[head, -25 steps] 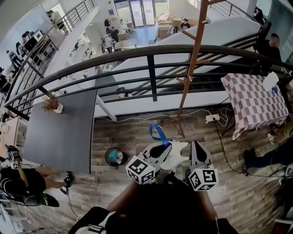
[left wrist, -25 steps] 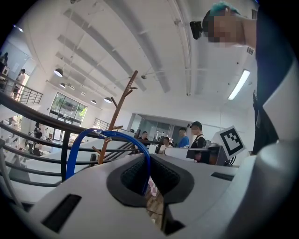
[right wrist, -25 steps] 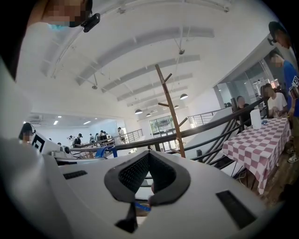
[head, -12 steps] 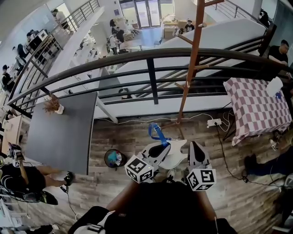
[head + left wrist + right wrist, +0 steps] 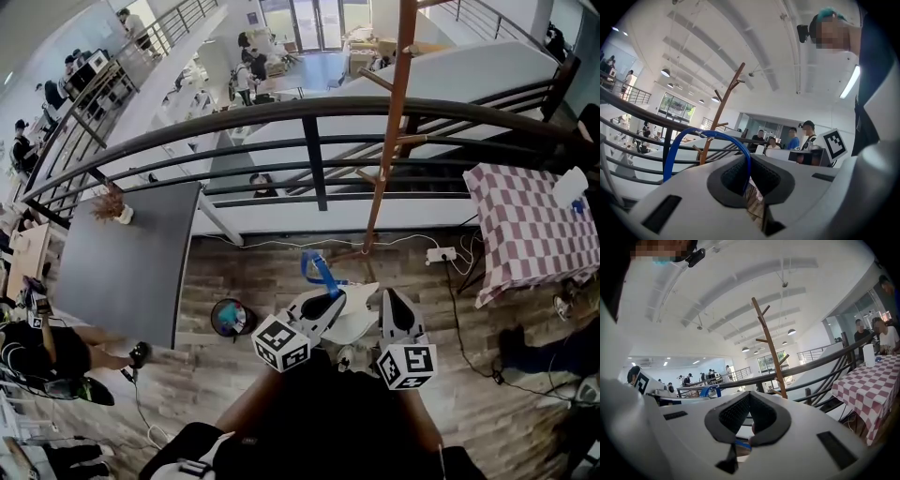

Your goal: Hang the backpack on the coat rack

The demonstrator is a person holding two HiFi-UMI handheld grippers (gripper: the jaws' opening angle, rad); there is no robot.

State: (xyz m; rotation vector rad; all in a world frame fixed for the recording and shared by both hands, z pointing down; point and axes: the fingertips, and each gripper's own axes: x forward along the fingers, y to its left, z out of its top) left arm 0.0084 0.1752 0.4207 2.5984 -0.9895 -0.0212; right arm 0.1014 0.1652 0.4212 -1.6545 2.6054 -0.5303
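The brown wooden coat rack stands just beyond both grippers, in front of the dark railing; its pegs branch near the top. My left gripper is shut on the backpack's blue strap, which arches up out of the jaws as a loop. The white backpack hangs between the two grippers. My right gripper is shut, with a bit of blue and pale material of the backpack caught low between its pads.
A dark metal railing runs behind the rack. A grey table is at the left, and a checkered table at the right. A round bin and a power strip with cables lie on the wooden floor. People stand around.
Both grippers and the backpack have shifted slightly left and up in the head view, staying just short of the rack. The grips are unchanged.
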